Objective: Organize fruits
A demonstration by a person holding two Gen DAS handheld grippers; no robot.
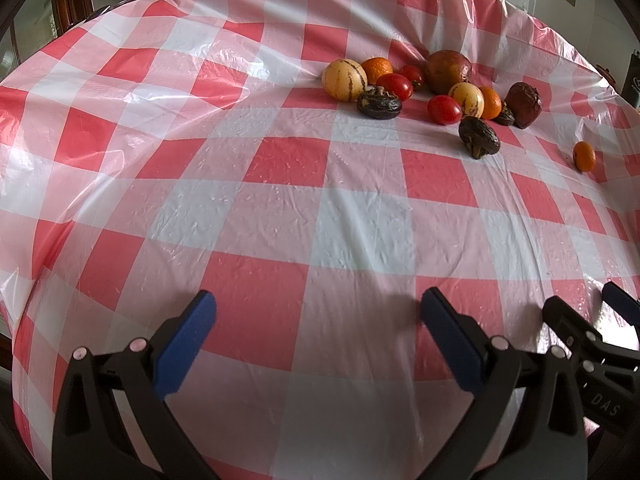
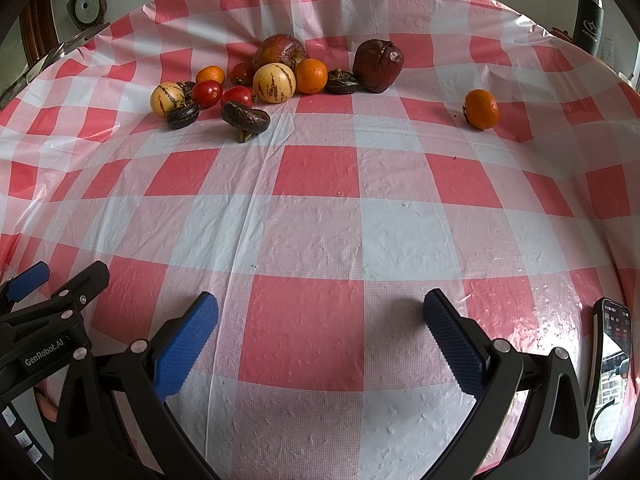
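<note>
left gripper (image 1: 318, 312): fingers spread, empty, low over counter (image 1: 280, 208) | right gripper (image 2: 320, 312): fingers spread, empty | fruit pile (image 2: 276, 78): clustered far side of counter | lone orange (image 2: 481, 109): apart, right of pile | phone (image 2: 610, 364): near right edge

Table w/ red-white check plastic cloth (image 2: 320, 168), fruit cluster (image 2: 276, 80) at 11 o'clock, lone orange (image 2: 481, 109) at 1 o'clock, phone (image 2: 612, 360) at 4 o'clock
</note>
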